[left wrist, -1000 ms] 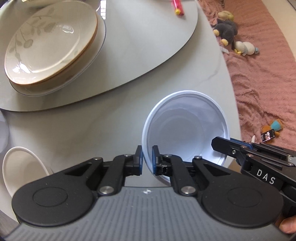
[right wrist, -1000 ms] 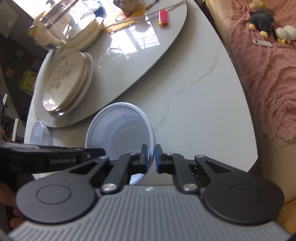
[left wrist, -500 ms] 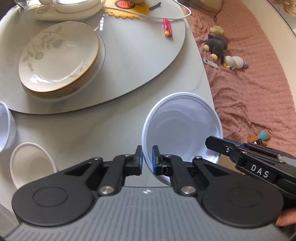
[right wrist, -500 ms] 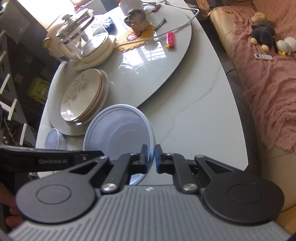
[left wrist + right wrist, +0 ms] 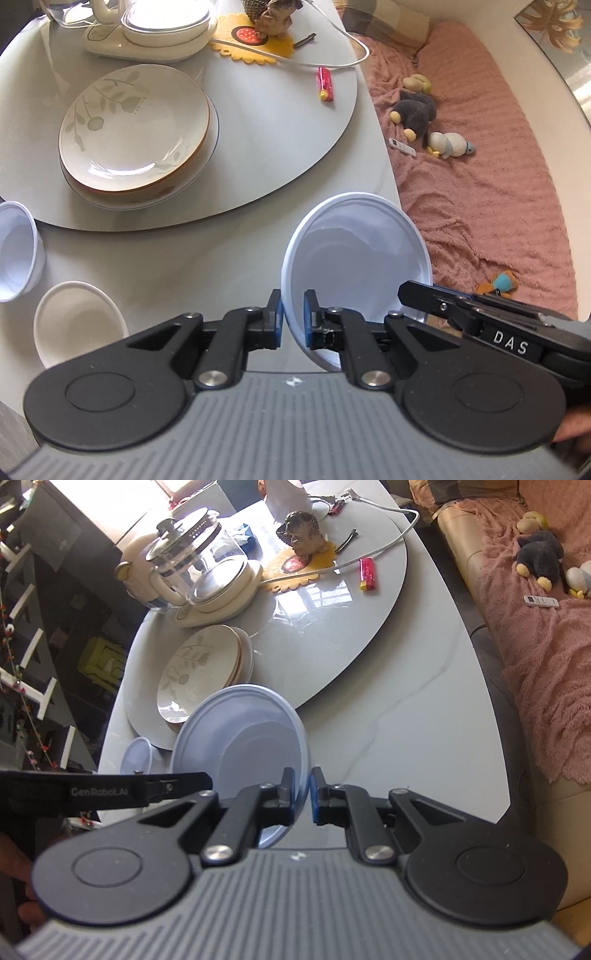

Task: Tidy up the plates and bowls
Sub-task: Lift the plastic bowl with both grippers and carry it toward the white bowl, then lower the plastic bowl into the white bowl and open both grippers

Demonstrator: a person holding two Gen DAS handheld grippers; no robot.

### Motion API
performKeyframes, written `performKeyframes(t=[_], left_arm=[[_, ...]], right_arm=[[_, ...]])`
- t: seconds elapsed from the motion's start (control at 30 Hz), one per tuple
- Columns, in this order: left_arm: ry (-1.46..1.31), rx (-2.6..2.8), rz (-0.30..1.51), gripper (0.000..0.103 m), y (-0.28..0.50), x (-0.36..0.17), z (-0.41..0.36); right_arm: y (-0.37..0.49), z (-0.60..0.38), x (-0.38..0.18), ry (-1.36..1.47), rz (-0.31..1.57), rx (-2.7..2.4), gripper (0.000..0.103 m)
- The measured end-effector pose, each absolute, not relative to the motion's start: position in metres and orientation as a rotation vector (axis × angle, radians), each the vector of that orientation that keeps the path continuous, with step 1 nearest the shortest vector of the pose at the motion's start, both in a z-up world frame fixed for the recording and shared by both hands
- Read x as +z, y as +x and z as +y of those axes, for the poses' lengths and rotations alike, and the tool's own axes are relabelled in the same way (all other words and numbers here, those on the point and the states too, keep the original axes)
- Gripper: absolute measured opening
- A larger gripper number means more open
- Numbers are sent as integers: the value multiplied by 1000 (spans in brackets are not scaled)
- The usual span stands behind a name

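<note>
Both grippers clamp one pale blue bowl, lifted clear of the grey table.

Left wrist view: the left gripper [image 5: 293, 317] pinches the near rim of the pale blue bowl [image 5: 362, 254], and the right gripper [image 5: 410, 291] grips its right rim. Left of this bowl stand one stack of leaf-patterned plates [image 5: 136, 133] on the turntable [image 5: 280, 122], one small blue bowl [image 5: 16, 251] and one white bowl [image 5: 75, 319]. Compared with a second ago, the table [image 5: 192, 258] lies further below and a kettle base has come into sight.
Right wrist view: the right gripper [image 5: 303, 797] is closed on the bowl's rim [image 5: 240, 746]; behind the bowl are the plates [image 5: 199, 672] and one glass kettle [image 5: 195, 561], now fully shown.
</note>
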State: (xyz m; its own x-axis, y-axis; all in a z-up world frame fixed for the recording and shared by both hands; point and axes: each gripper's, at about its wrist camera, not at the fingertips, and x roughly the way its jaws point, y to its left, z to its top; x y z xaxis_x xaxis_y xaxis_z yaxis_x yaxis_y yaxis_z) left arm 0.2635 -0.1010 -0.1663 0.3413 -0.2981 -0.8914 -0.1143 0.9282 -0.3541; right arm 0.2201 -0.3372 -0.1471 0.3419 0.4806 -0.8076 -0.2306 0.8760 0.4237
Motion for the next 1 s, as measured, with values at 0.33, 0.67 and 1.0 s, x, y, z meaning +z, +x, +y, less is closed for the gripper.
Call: performKeyframes(t=[0.33,0.67,1.0], left_arm=[[-410,-114,1177,12,240,-154,-61],[-466,-48,1107,12,208,-150,11],[-547,-14,1106,12,183,-165,80]], right_arm=[[205,-298,-136,220,1120,468,11],[189,-234,-134,176,1121,525,11],[185,-173,-144,151,1159,546,11]])
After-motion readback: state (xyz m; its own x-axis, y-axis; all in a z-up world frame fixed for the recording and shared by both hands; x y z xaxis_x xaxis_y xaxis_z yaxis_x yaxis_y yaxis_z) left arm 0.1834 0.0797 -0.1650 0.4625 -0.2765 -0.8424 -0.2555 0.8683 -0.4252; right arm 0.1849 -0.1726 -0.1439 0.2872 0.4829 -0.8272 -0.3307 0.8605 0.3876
